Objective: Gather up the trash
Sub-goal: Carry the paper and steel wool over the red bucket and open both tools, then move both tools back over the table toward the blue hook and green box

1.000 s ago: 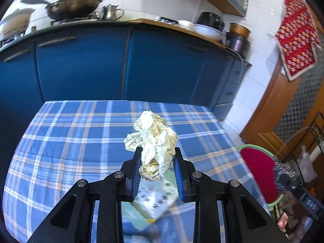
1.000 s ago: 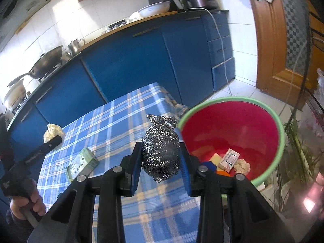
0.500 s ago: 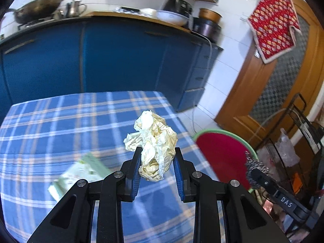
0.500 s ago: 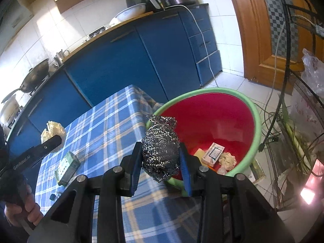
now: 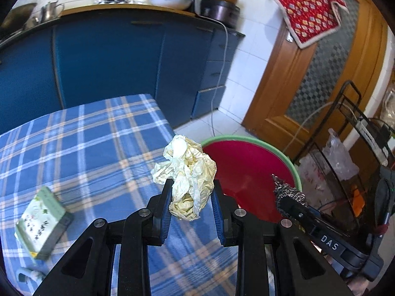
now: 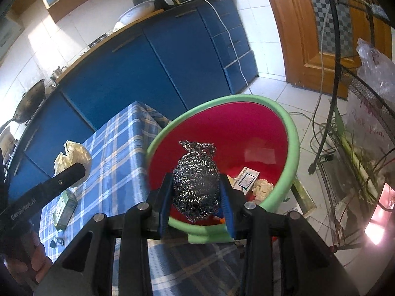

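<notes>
A pale yellow crumpled paper wad [image 5: 187, 170] is pinched in my left gripper [image 5: 191, 197], which hangs over the right edge of the blue plaid table [image 5: 86, 148]. Just right of it stands the red basin with a green rim [image 5: 246, 139]. My right gripper [image 6: 196, 192] holds a steel wool scourer [image 6: 196, 180] over the near side of the basin [image 6: 293, 148]. Its jaws are opening, and the scourer still sits between the pads, touching both. A small carton [image 6: 246, 181] and a paper wad [image 6: 263, 187] lie inside the basin.
A green box [image 5: 42, 219] lies on the table's left side. Blue cabinets [image 5: 111, 56] stand behind the table. A black wire rack [image 6: 365, 123] with plastic bags stands right of the basin, before a wooden door [image 5: 308, 79]. A white cable [image 6: 237, 49] hangs down the cabinet.
Both grippers have swung right towards the basin. The scourer now hangs over the basin's inside instead of beside its rim. The left gripper has gone from mid-table to the table's right edge.
</notes>
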Demonstrator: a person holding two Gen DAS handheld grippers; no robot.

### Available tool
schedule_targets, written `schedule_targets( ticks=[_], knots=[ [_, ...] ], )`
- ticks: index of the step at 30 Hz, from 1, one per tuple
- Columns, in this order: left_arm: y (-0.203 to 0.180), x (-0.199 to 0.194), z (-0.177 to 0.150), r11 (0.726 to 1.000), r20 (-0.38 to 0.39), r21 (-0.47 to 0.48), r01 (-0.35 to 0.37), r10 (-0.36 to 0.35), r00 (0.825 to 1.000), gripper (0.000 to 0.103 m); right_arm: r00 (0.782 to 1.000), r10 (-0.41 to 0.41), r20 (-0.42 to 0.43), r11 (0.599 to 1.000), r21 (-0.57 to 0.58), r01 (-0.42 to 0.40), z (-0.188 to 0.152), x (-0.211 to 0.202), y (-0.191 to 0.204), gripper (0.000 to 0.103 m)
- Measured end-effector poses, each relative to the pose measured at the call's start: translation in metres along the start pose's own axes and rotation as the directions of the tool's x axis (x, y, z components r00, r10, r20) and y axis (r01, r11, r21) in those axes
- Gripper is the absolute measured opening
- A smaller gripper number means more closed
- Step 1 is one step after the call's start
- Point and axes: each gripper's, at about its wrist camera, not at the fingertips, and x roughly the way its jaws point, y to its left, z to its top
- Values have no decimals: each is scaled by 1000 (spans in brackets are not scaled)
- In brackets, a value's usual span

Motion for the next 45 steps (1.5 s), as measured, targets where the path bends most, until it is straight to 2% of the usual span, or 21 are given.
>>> schedule_targets(
  ticks=[8, 10, 21, 25, 29, 37, 45],
  knots=[
    [-18, 17, 1, 999, -27, 39, 10, -9, 1000, 30, 1000, 21, -4, 999, 47, -20, 2, 7, -16, 44],
    [-20, 20, 1, 999, -32, 45, 14, -12, 999, 30, 1000, 21, 6, 998, 53, -22, 3, 6, -18, 48],
    [-47, 46, 2, 992, -81, 119, 48, -39, 996, 32, 999, 7, 46, 995, 97, -11, 6, -5, -34, 49],
    [-54, 51, 4, 988, -88, 149, 45, -32, 996, 53, 999, 2, 49, 994, 113, -8, 4, -5, -41, 49],
    [-56, 50, 5, 986, -76, 162, 34, -22, 997, 57, 999, 0, 51, 993, 121, -6, 5, -6, -45, 49],
    [-44, 41, 3, 992, -72, 124, 23, -14, 997, 57, 998, 12, 55, 994, 105, -18, 4, -12, -39, 49],
    [-22, 10, -2, 998, -37, 60, -5, 7, 999, 57, 997, 37, 67, 997, 65, -41, 1, -24, -19, 49]
  ],
)
